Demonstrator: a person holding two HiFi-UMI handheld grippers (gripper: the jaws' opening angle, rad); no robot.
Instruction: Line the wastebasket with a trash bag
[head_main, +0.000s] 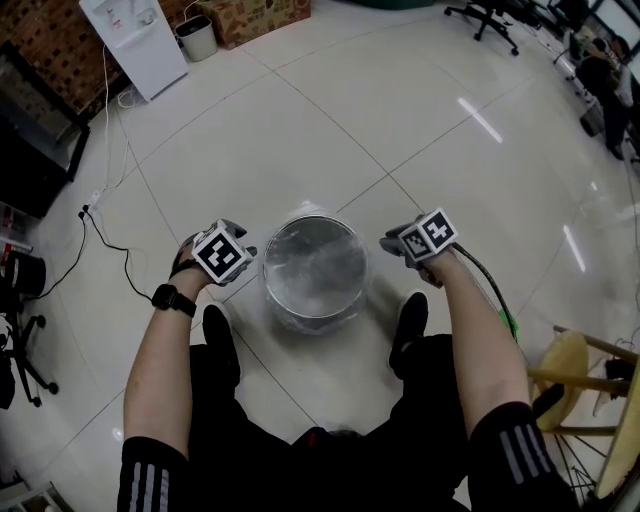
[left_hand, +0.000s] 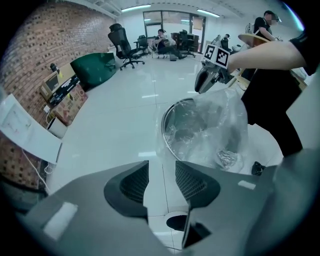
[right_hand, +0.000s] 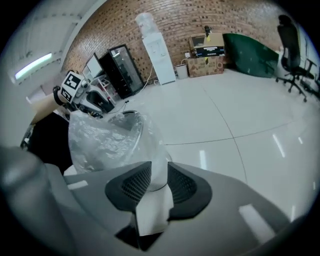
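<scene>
Round silver metal wastebasket (left_hand: 172, 109) stands on the glossy white tiled floor (head_main: 400, 120) between both tongs, with the clear plastic trash bag (right_hand: 105, 137) inside it and draped over its rim. Left tongs (left_hand: 162, 182) are released and empty; right tongs (right_hand: 159, 182) are slack, with bag film in their gap

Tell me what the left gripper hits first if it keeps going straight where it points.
Probably the floor. The left gripper has open jaws that frame only bare tile, and the wastebasket sits ahead and off to the right. Depth is uncertain.
</scene>
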